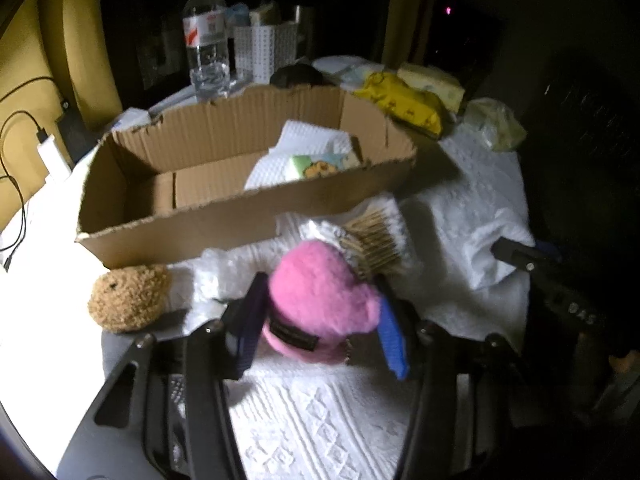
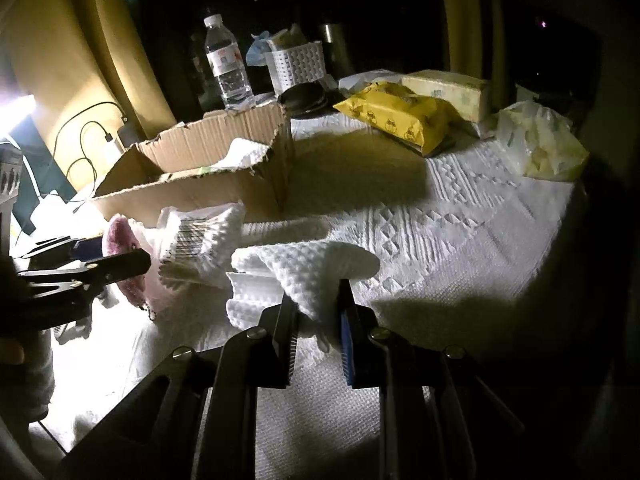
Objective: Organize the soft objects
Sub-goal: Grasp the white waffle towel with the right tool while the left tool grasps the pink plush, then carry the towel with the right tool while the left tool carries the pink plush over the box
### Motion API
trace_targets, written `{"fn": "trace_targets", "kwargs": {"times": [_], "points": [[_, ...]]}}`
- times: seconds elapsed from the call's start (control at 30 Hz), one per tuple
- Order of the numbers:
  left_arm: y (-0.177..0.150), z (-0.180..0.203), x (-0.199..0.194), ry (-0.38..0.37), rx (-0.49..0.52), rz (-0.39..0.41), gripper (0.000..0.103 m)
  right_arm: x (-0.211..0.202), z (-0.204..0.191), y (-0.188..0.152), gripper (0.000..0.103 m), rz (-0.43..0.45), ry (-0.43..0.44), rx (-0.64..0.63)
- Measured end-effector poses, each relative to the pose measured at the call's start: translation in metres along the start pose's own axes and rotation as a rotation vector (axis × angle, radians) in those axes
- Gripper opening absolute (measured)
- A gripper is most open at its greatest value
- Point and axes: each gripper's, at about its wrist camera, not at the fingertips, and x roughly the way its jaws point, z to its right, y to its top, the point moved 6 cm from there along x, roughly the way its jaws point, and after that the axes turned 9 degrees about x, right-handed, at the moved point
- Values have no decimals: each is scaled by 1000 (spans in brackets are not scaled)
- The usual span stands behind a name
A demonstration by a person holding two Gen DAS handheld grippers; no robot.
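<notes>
My left gripper (image 1: 320,320) is shut on a pink plush toy (image 1: 320,296) and holds it just above the white cloth, in front of the cardboard box (image 1: 200,224). It shows from the side in the right wrist view (image 2: 120,268). My right gripper (image 2: 316,312) is shut on a white textured cloth (image 2: 308,272), lifted off the table. A brown fuzzy plush (image 1: 128,298) lies left of the pink one. A bag of cotton swabs (image 1: 376,240) lies just behind it. The box holds a white cloth (image 1: 304,148) and a small printed pack (image 1: 320,164).
A water bottle (image 1: 206,36), a white basket (image 1: 266,46), a yellow wipes pack (image 1: 404,100), a tissue box (image 2: 448,90) and a plastic bag (image 2: 540,142) stand at the back and right. A charger and cables (image 1: 48,152) lie left.
</notes>
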Motion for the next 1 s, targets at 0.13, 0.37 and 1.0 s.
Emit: {"fn": "trace_targets", "kwargs": {"times": [0.13, 0.37, 1.0], "points": [[8, 0, -19, -14, 2, 43, 52, -7, -6, 5, 19, 14, 2, -7], [18, -6, -45, -31, -4, 95, 52, -16, -21, 15, 19, 37, 14, -25], [43, -43, -76, -25, -45, 177, 52, -19, -61, 52, 19, 73, 46, -93]]}}
